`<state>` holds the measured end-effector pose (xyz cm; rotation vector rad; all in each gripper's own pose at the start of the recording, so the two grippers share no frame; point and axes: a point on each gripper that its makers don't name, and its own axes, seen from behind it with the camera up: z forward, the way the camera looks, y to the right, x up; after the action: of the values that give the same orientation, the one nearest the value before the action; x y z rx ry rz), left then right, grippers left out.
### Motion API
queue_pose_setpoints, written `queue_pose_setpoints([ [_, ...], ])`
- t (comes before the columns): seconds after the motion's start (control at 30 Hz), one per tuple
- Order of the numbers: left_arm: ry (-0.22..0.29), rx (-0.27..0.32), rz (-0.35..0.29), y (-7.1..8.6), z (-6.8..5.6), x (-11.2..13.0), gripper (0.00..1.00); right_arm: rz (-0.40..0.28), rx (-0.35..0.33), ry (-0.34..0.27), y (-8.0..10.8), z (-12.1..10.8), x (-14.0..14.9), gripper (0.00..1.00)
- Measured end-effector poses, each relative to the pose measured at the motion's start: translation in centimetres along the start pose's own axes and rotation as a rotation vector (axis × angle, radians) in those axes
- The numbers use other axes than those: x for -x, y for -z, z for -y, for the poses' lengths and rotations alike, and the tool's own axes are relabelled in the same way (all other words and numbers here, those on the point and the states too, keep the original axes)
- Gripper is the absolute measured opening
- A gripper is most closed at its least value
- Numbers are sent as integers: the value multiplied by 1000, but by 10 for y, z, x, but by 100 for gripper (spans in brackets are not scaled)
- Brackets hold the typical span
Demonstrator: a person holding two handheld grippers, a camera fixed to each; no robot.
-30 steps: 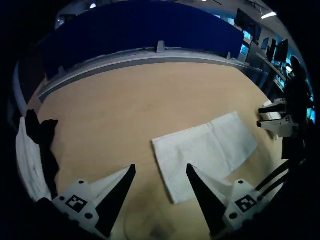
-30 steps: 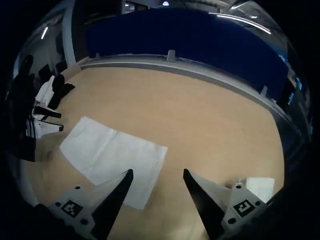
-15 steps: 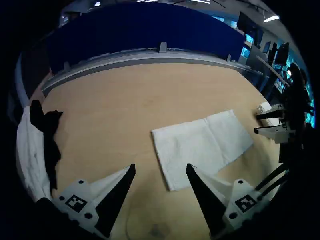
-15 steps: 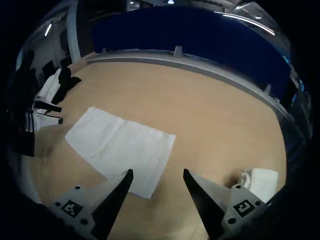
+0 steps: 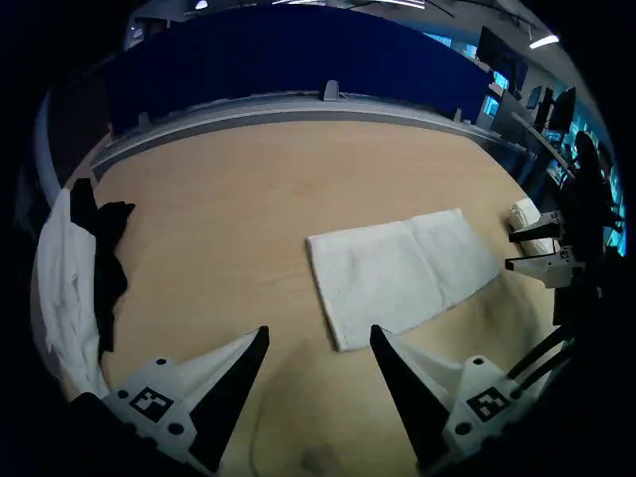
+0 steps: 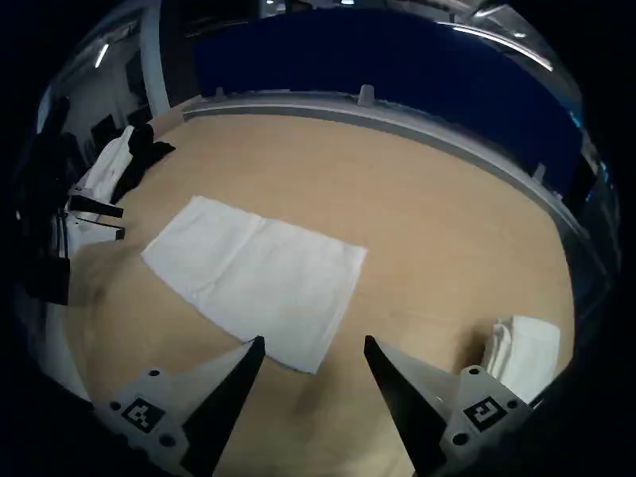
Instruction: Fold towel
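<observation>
We hold both grippers over the tabletop (image 5: 238, 191). The jaws of the left gripper (image 5: 318, 330) and of the right gripper (image 6: 312, 339) stand wide apart, with nothing between them. The towel (image 5: 401, 270) lies flat near the middle, between the two grippers, with one crease across it. We judge the main danger is a bad pinch: if the jaws take only one layer or one corner, the cloth drags and the fold comes out crooked. The grippers can also bump when they meet over the towel. Beyond the towel there is much open room up to the blue partition (image 5: 278, 63). The sides are tighter: a folded cloth (image 6: 521, 354) near the right edge, a pile of cloths (image 5: 71, 270) at the left edge.
</observation>
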<state>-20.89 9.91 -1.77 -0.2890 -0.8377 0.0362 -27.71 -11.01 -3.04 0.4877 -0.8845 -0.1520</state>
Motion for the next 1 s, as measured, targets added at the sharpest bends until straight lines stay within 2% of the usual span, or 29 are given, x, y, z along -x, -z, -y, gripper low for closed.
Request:
queue_pose_setpoints([
  [0.2,10,-18,-9,12,4,7,94,24,-42,32,-5,7,9,96],
  [0.37,31,-43,-17,30,9,18,94,54,-82,75,-11,12,18,89],
  [0.67,105,-84,-30,62,15,39,94,103,-124,181,-19,15,30,82],
  [0.83,135,-100,-28,72,18,51,94,122,-139,206,-23,13,34,77],
  [1.0,158,-109,-26,79,20,59,94,129,-143,205,-26,10,37,64],
])
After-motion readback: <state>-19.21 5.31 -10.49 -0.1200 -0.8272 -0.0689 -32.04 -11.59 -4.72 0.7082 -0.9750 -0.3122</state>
